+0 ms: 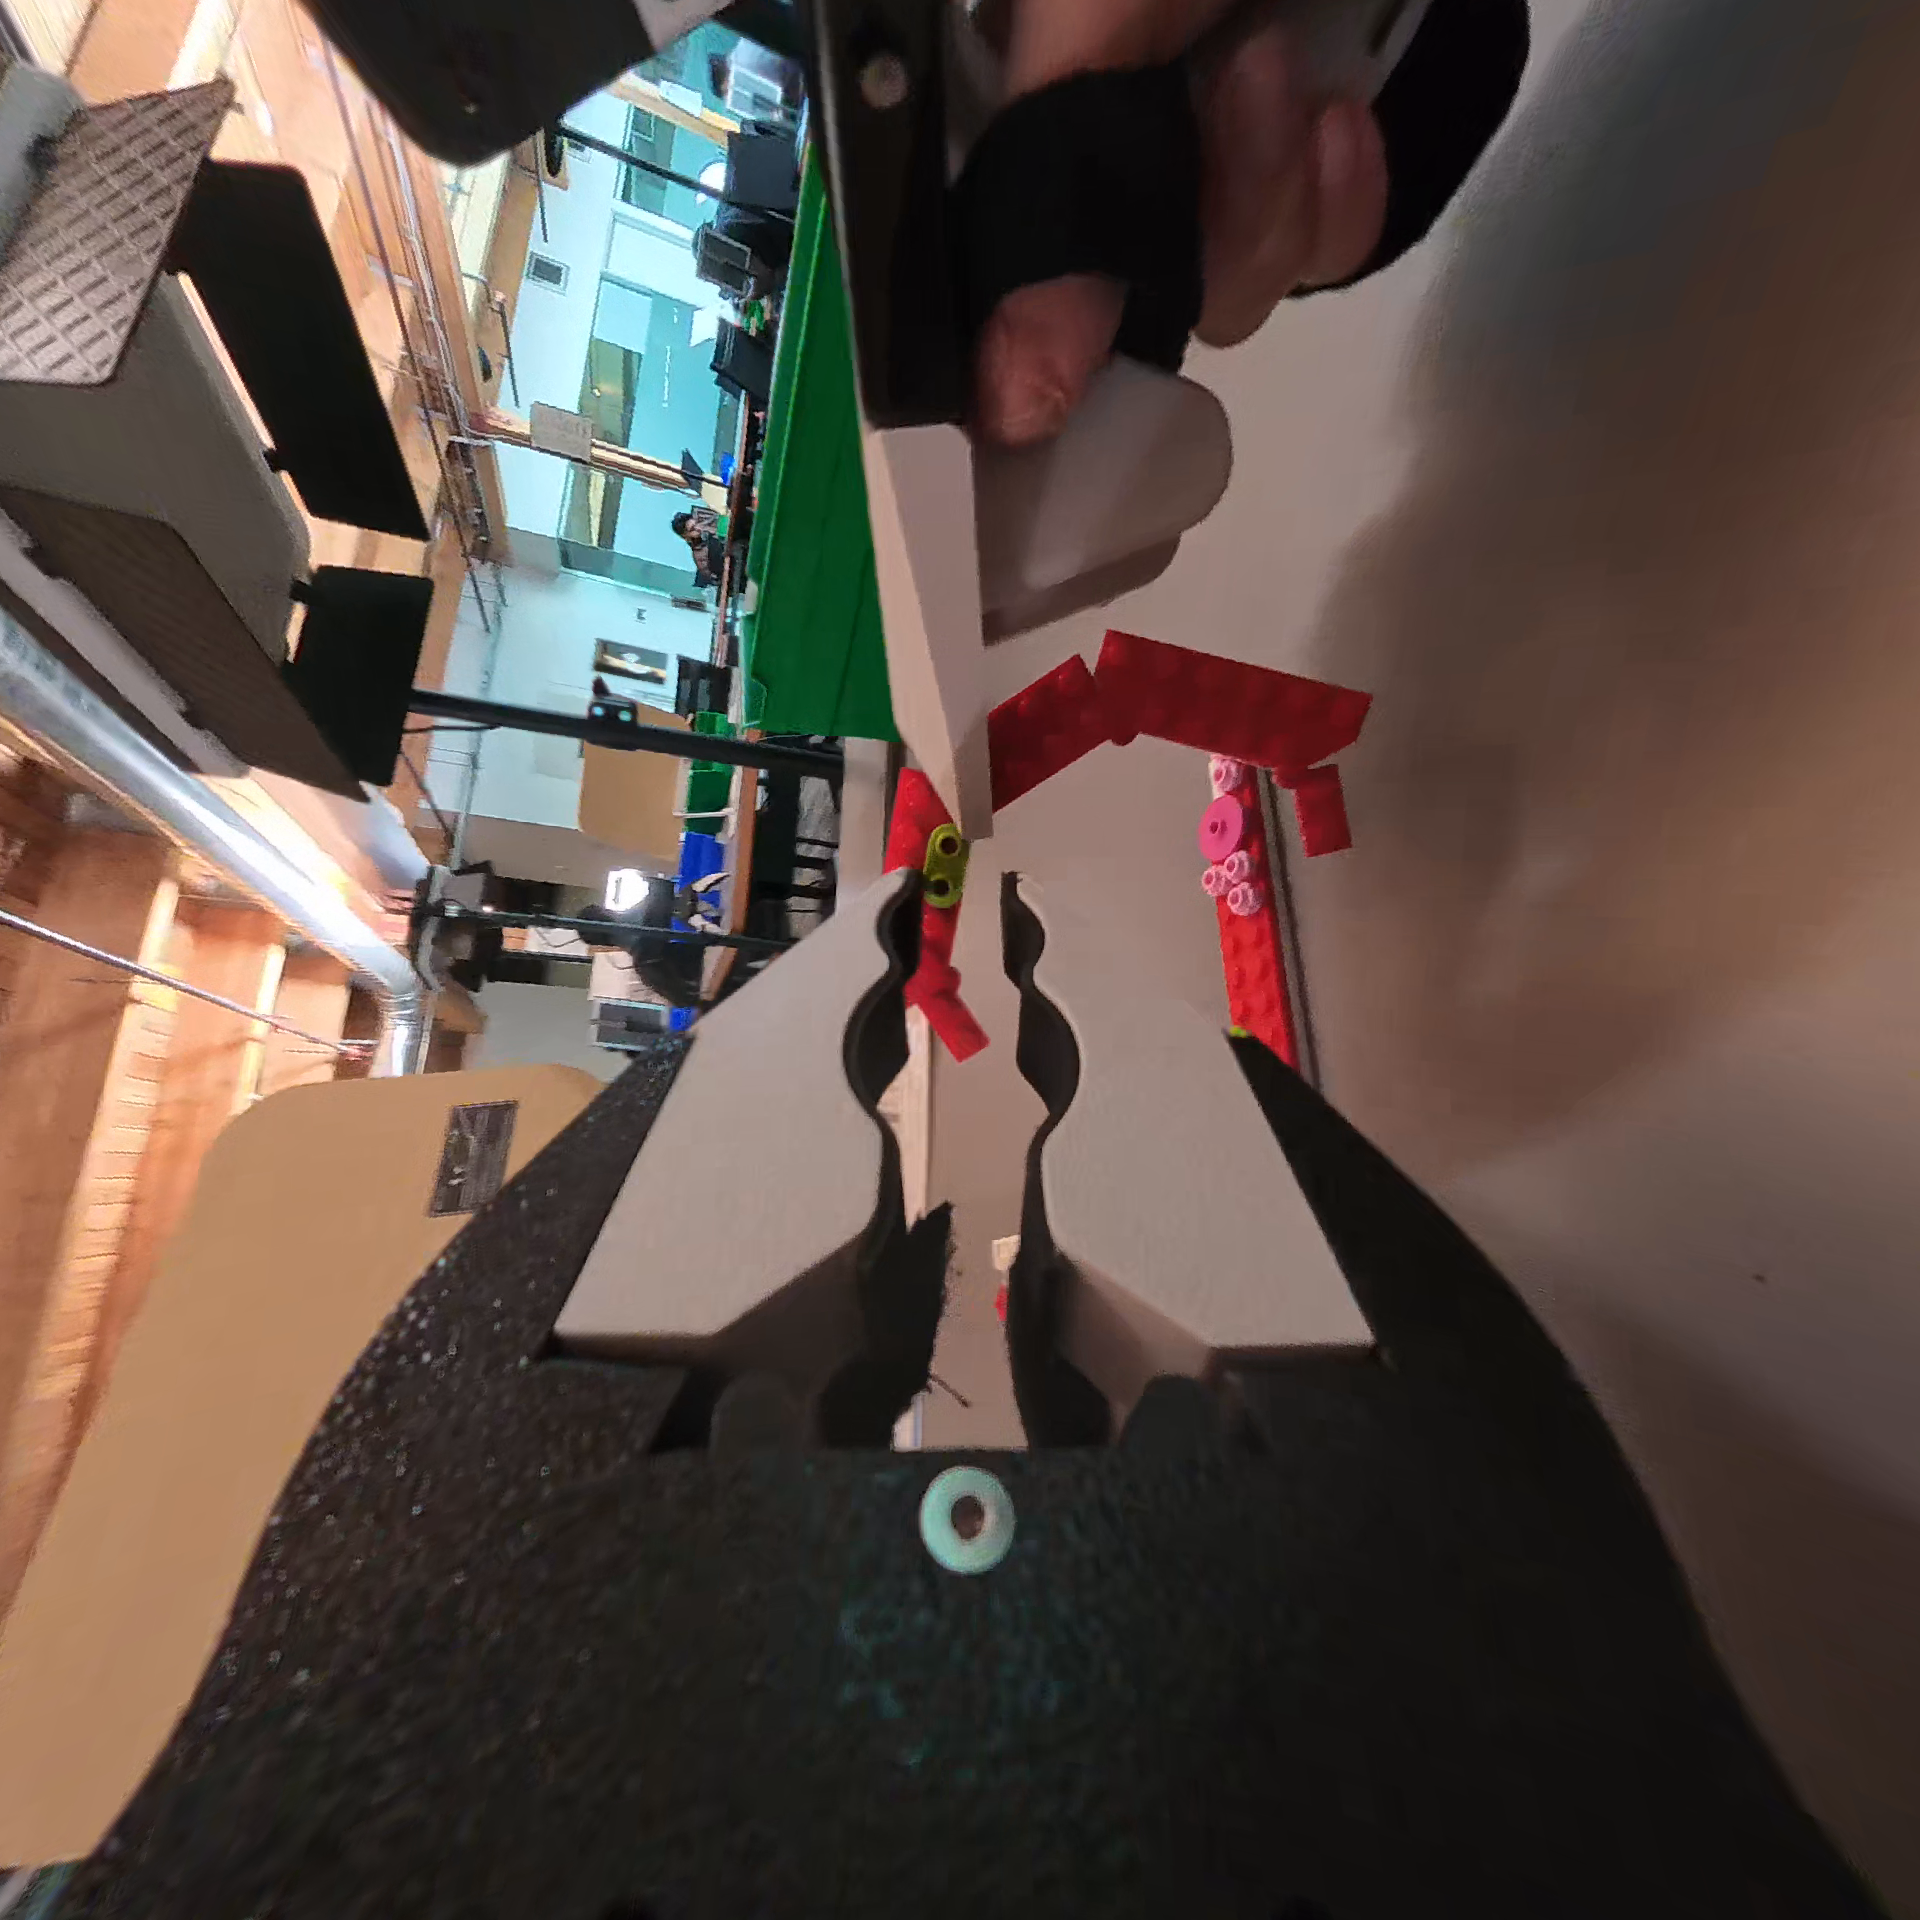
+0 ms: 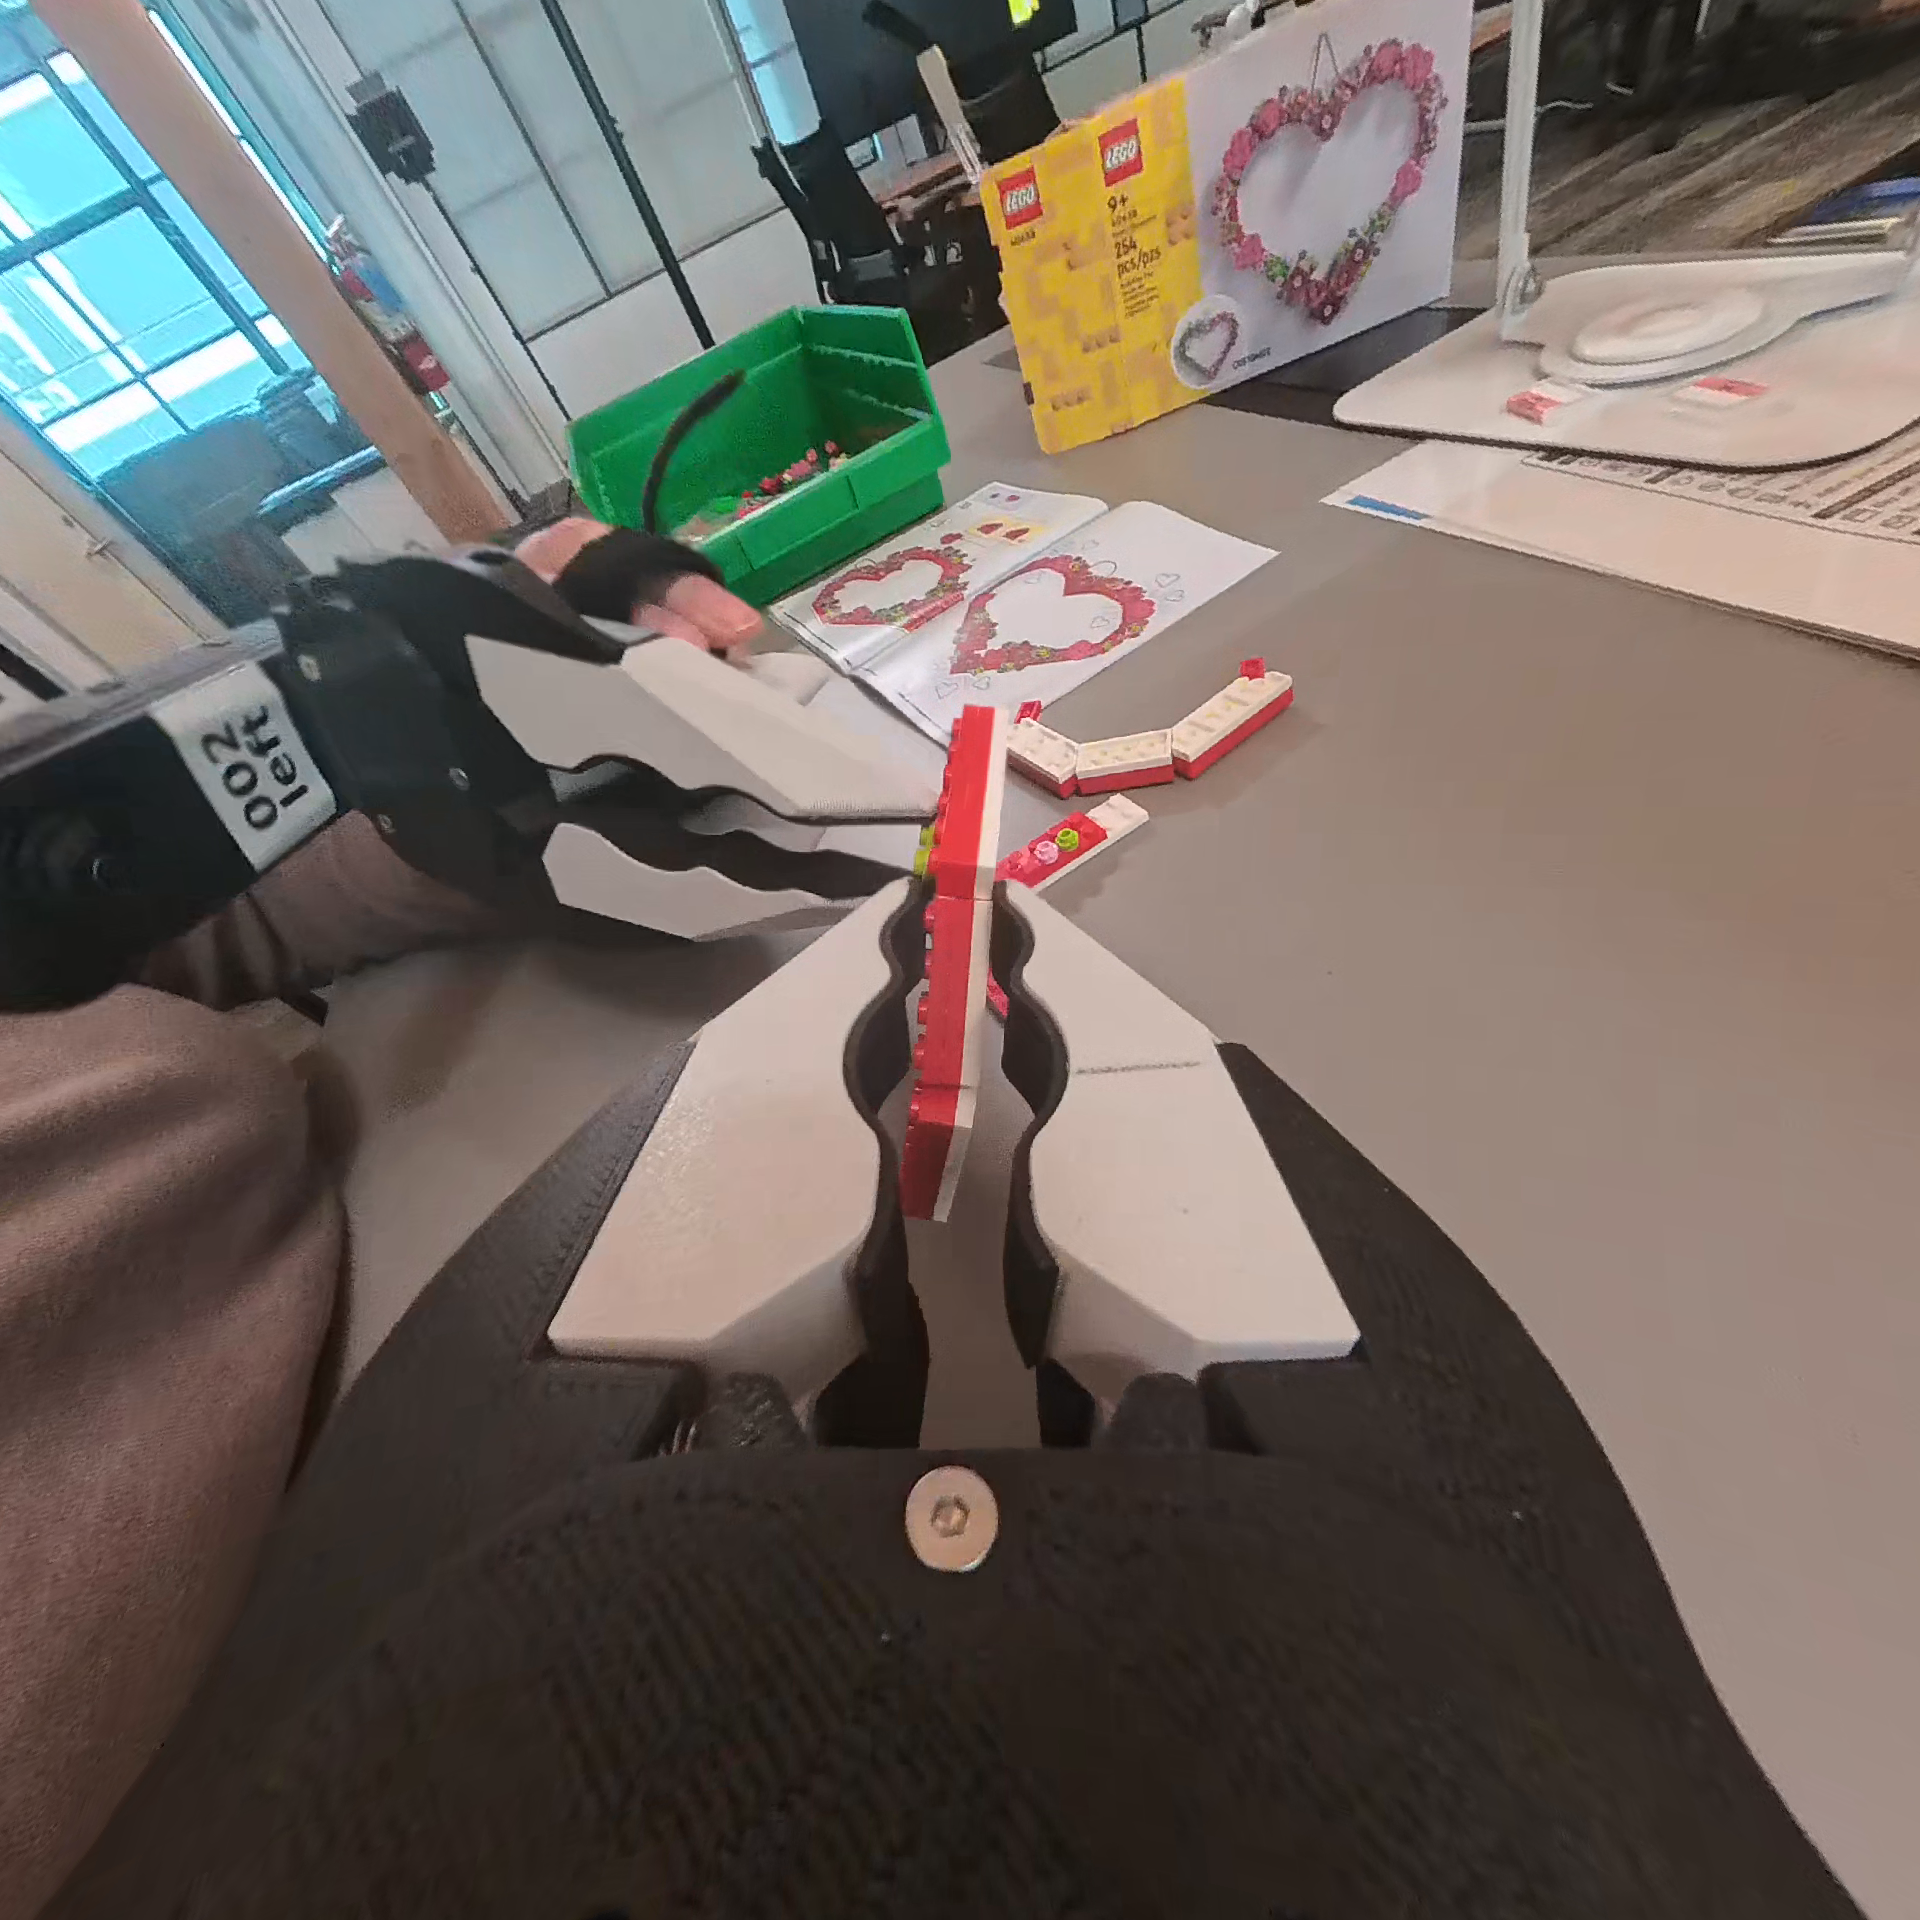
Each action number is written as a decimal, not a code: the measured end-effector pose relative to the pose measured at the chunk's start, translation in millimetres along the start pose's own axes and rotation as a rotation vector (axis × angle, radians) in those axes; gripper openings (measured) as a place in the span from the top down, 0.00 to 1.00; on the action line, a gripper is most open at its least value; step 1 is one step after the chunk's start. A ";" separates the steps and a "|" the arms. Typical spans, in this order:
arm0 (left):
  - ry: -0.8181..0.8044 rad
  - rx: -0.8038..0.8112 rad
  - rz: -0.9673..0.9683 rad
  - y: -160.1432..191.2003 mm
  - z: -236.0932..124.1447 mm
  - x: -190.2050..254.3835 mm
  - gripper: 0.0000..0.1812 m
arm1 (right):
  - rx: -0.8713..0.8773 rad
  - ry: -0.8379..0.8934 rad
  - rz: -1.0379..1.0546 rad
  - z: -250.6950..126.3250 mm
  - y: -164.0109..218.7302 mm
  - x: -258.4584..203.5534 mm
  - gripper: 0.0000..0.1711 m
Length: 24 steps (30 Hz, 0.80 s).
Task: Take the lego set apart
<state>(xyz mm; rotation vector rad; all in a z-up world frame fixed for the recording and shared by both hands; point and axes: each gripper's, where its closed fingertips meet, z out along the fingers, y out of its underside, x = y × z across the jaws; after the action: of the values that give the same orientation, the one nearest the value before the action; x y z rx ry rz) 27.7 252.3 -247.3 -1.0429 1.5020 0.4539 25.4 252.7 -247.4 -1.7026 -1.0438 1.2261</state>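
My right gripper is shut on a red-and-white lego strip, holding it on edge above the grey table. A small lime-green piece sits on the strip's red face. My left gripper is open, its tips just at the lime piece with a gap still showing. In the right wrist view the left gripper comes in from the left, its tips on either side of the lime piece. The right gripper's white fingers reach in from the top of the left wrist view.
Loose on the table are a bent red-and-white segment and a small strip with pink and lime studs. Behind them are an open instruction booklet, a green bin, the set's box, a white lamp base and papers.
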 end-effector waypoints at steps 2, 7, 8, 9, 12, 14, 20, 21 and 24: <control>-0.012 -0.007 0.038 -1.5 0.8 1.1 0.95 | -0.010 0.011 -0.001 0.1 1.5 1.7 0.94; -0.016 -0.027 0.071 -2.5 1.1 0.3 0.98 | -0.027 0.018 -0.054 1.1 2.7 0.1 0.94; -0.019 -0.033 0.071 -2.3 1.1 -0.5 0.98 | -0.034 0.030 -0.084 0.6 2.1 0.0 0.94; -0.013 -0.042 0.064 -2.1 1.2 -0.1 0.98 | -0.046 0.044 -0.118 0.3 2.7 0.1 0.94; 0.015 -0.072 0.045 -1.2 0.6 2.2 0.98 | -0.072 0.063 -0.178 0.7 4.7 0.0 0.94; 0.013 -0.077 0.053 -0.2 -0.3 2.7 0.98 | -0.078 0.049 -0.167 1.7 5.5 -0.4 0.94; 0.016 -0.067 0.070 2.4 -4.0 6.5 1.00 | -0.023 0.123 -0.174 -8.2 -6.3 14.6 0.94; 0.026 -0.060 0.046 1.8 -4.3 7.6 1.00 | -0.008 0.115 -0.166 -10.3 -9.3 14.1 0.94; 0.075 -0.021 -0.201 -0.9 -1.8 4.9 1.00 | 0.076 0.137 -0.242 -13.9 -21.7 11.0 0.94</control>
<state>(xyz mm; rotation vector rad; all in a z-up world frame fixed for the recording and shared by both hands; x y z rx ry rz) 27.8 248.7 -251.2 -1.2255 1.4431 0.2917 37.2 268.9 -227.9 -1.5297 -1.0711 0.9695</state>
